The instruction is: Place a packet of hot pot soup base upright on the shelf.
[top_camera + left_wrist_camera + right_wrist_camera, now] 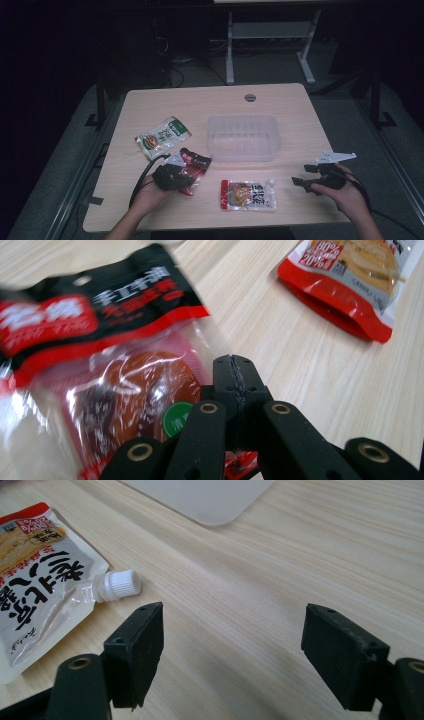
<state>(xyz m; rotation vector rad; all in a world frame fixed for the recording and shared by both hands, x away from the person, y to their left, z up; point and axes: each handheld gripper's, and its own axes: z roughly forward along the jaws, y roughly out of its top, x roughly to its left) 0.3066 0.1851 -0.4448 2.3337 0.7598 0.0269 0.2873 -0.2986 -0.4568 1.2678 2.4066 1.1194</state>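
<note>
A black and red snack packet (198,162) (100,335) lies at the front left of the wooden table (300,115). My left gripper (186,176) (232,362) is over its near end, jaws shut, tips at the packet's clear edge; I cannot tell whether film is pinched between them. A red and white spout pouch (248,195) (345,280) (35,580) lies flat at the front middle. My right gripper (301,175) (232,650) hovers low to the right of it, open, with bare table between its jaws; the white cap (120,584) is just beyond the left jaw.
A clear plastic container (243,120) (200,495) stands in the middle of the table. A green and white packet (162,136) lies left of it. Table legs and cables are on the dark floor beyond the far edge.
</note>
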